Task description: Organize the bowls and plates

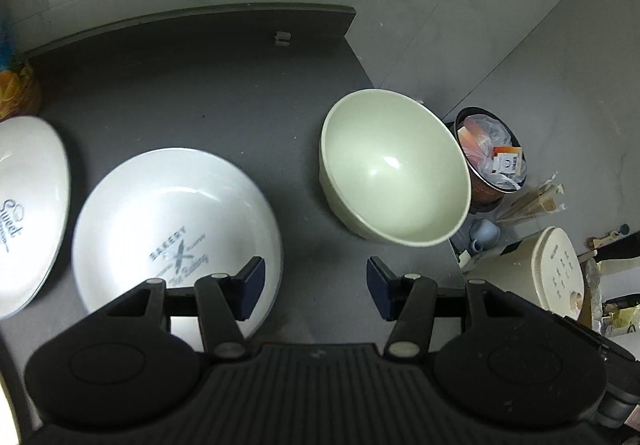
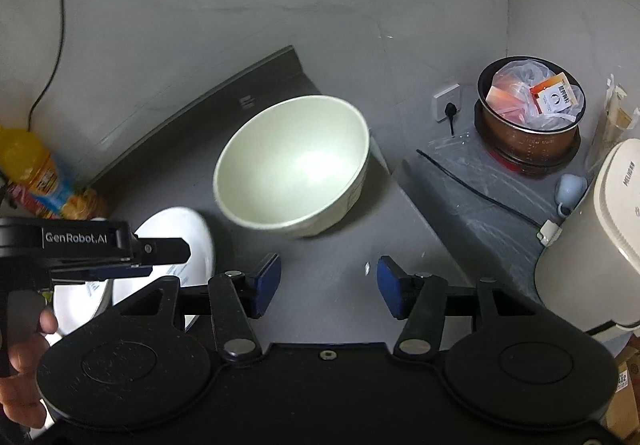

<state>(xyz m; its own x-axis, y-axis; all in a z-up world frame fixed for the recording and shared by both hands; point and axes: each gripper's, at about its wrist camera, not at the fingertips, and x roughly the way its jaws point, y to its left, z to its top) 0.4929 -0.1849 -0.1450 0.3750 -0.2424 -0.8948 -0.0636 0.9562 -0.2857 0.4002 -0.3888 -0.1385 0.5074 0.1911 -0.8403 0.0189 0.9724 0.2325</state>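
Note:
A pale green bowl stands upright near the right edge of the dark grey counter. Left of it lies a white plate printed "BAKERY", and another white plate printed "Sweet" lies at the far left. My left gripper hovers open above the counter between the BAKERY plate and the bowl, holding nothing. In the right wrist view the same bowl sits ahead of my right gripper, which is open and empty. The left gripper shows there over the white plates.
An orange juice bottle stands at the counter's back left. Right of the counter, on a lower grey surface, are a pot stuffed with plastic bags, a small blue cup and a cream rice cooker. A wall socket is behind.

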